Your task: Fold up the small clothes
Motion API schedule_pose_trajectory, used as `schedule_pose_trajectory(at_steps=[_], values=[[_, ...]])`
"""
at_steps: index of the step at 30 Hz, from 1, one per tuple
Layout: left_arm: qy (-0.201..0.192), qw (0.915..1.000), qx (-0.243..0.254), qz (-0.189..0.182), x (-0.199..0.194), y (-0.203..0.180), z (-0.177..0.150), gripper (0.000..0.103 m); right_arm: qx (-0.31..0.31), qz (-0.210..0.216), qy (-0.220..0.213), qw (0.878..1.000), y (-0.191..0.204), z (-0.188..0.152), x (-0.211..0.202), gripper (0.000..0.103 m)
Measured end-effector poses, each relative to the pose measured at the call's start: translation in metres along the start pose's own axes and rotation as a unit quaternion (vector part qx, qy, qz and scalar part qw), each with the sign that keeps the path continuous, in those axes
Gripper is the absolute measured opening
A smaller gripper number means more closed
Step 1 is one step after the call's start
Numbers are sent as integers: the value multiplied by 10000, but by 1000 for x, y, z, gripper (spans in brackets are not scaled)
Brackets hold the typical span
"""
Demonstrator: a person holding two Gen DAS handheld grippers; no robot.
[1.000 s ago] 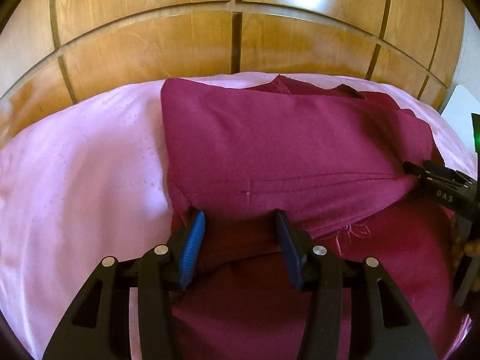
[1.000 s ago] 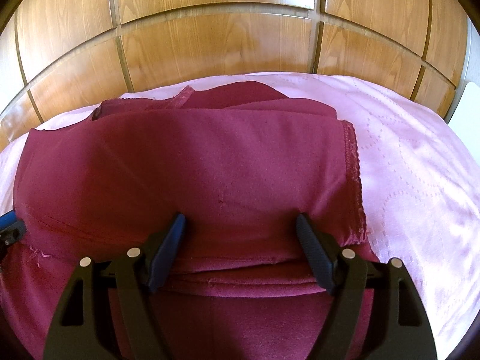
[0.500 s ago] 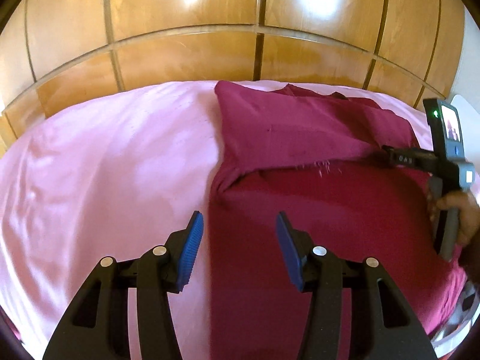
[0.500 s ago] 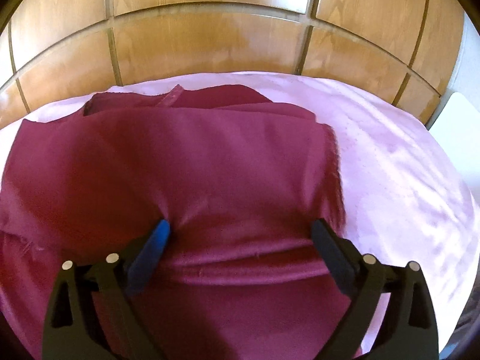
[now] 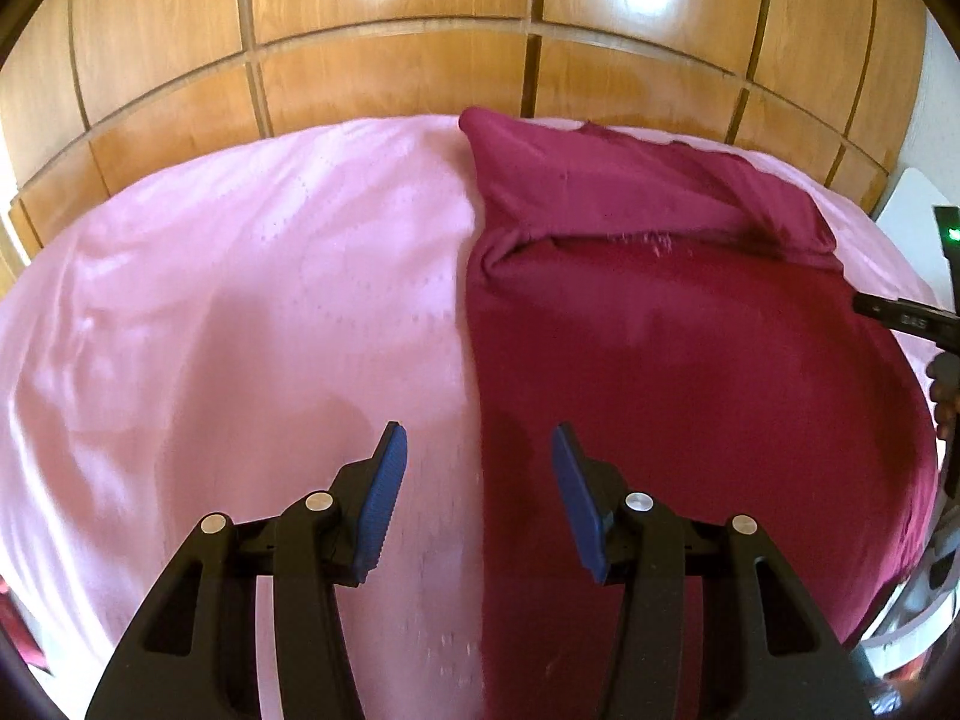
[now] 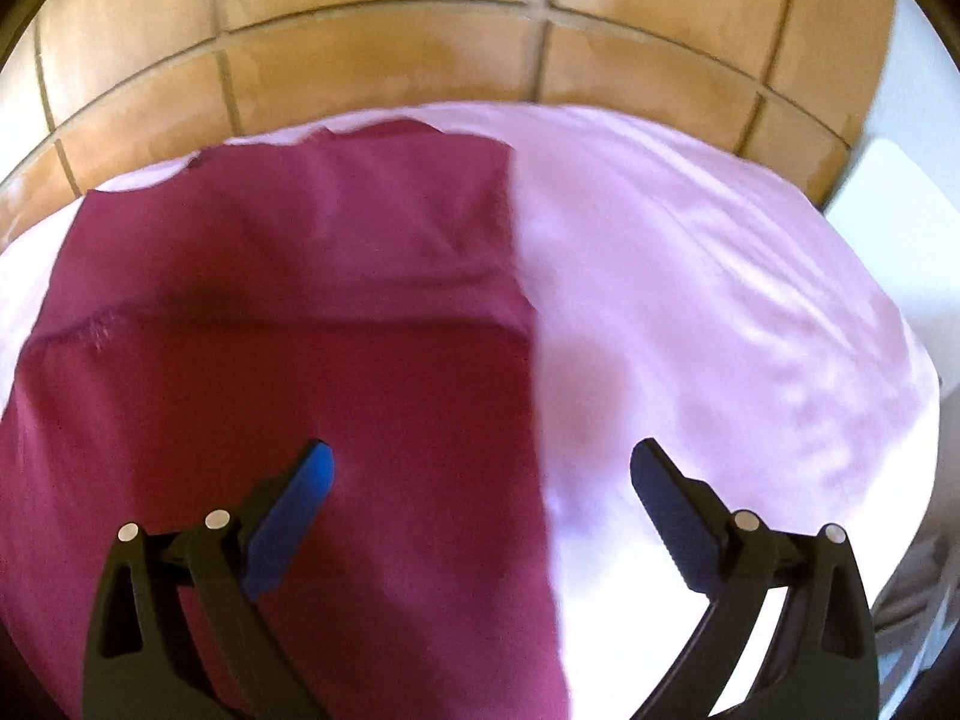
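Black grippers, silver screws, ribbed blue pads on the fingers [image 5: 384, 498].

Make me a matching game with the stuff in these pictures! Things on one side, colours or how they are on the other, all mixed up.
Things:
1. garment
2. bedsheet
3. wall panels
4. right tongs

Colours or states:
A. light pink, spread underneath
B. open wide, holding nothing
C. shiny brown wood
D. dark red, its far part folded over

Right pairs: 1-D, 2-A, 3-C, 4-B
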State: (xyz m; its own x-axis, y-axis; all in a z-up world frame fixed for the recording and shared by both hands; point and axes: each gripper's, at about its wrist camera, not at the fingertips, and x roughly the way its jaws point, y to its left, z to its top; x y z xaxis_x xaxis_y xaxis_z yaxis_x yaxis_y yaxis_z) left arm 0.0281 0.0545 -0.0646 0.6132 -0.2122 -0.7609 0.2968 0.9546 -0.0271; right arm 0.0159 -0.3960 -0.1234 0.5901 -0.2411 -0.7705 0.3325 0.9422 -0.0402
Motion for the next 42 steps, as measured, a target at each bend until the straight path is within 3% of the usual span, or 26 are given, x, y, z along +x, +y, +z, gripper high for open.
schedule_pose_trajectory(at_steps=[3,7,10,11,13,14,19,20,21,22,23,25,26,34,38,42], values=[[116,9999,67,-81,1,0,-10,49,283,198,228,9991,-23,-22,-7,99],[250,9990,223,-308,0,-3,-27,49,671,780,682,9924,-44,-64,-19,99],[270,9970,499,-535,-9,-6,-38,49,640,1068,842,9886,-45,-91,-35,97],[320,9958,553,-658,-13,-5,-43,49,600,1176,940,9868,-44,-99,-39,94],[458,9931,573,-916,-20,-4,-51,49,647,1531,1290,9776,-42,-117,-45,78],[518,9916,593,-1022,-22,-3,-54,49,663,1653,1423,9737,-40,-126,-47,75],[854,9823,791,-1467,-31,-8,-74,49,420,1770,1621,9698,-28,-144,-49,53],[920,9802,833,-1544,-32,-9,-77,49,355,1783,1636,9696,-27,-143,-49,49],[951,9787,860,-1605,-32,-11,-79,47,286,1798,1662,9691,-27,-141,-49,37],[1000,9760,892,-1715,-32,-12,-81,34,238,1808,1682,9687,-27,-138,-48,20],[1033,9748,887,-1770,-31,-13,-82,26,182,1874,1699,9673,-27,-134,-50,15],[1024,9736,824,-1867,-30,-13,-80,11,86,1989,1660,9658,-24,-127,-54,14],[996,9724,763,-1968,-32,-12,-79,9,51,2136,1590,9639,-21,-123,-60,14],[475,9491,-90,-3112,-43,2,-22,9,314,2873,741,9545,-15,-60,-78,13],[242,9418,-459,-3322,-31,3,17,9,576,2863,497,9551,-20,-24,-64,13],[228,9402,-980,-3255,0,12,60,9,862,2680,431,9586,-19,9,-33,13]])
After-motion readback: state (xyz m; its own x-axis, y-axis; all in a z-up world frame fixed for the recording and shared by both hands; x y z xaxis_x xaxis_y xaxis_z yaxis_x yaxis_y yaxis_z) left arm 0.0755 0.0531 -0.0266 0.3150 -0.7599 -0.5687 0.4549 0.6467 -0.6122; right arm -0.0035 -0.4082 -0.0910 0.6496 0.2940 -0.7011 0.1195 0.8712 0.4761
